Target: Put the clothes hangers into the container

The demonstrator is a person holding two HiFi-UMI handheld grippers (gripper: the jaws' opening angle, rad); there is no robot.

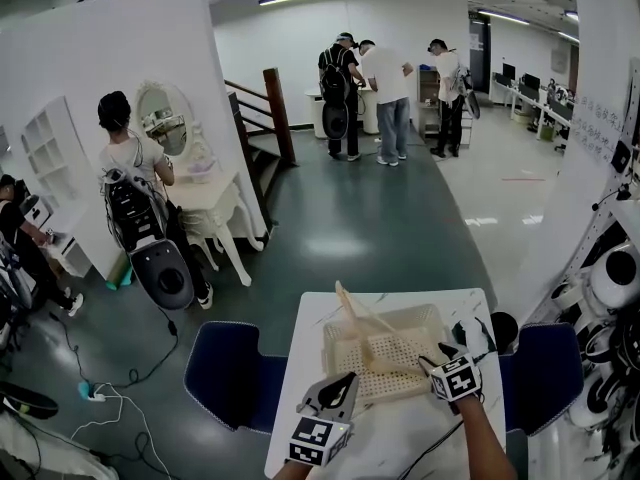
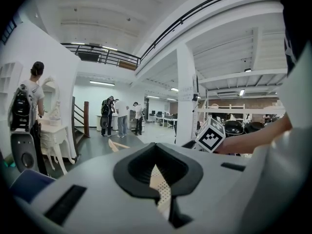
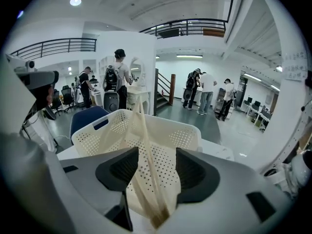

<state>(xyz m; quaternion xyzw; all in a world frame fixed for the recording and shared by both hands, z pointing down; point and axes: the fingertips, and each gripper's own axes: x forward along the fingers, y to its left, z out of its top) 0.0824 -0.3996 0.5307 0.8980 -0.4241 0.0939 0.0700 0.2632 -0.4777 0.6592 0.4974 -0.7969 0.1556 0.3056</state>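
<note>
head view: one white table point(image 1: 385, 438), bearing one cream perforated container point(image 1: 395, 318) toward the near edge. cream hangers point(image 1: 358, 306) inside the container, overlapping, exact count not legible; one arm slanting up past the far-left rim. two grippers at the container's near side: left gripper point(image 1: 345, 380) at the near-left corner, right gripper point(image 1: 432, 356) at the near-right rim. two blue chairs point(image 1: 225, 373), one at each side of the table. five people in the room: three standing together at the far wall point(image 1: 385, 88), one facing a white dressing table point(image 1: 215, 193), one at the left edge.

left gripper view: jaws drawn close, only a narrow slit between them, filled by a strip of the container's perforated wall point(image 2: 161, 189); pinching the container. one hanger tip point(image 2: 116, 145) showing beyond.

right gripper view: jaws spread wide, not clamped on anything. one hanger point(image 3: 146, 179) running lengthwise through the gap, lower end down near the jaw roots, upper part leaning into the container point(image 3: 185, 135) just ahead.
</note>
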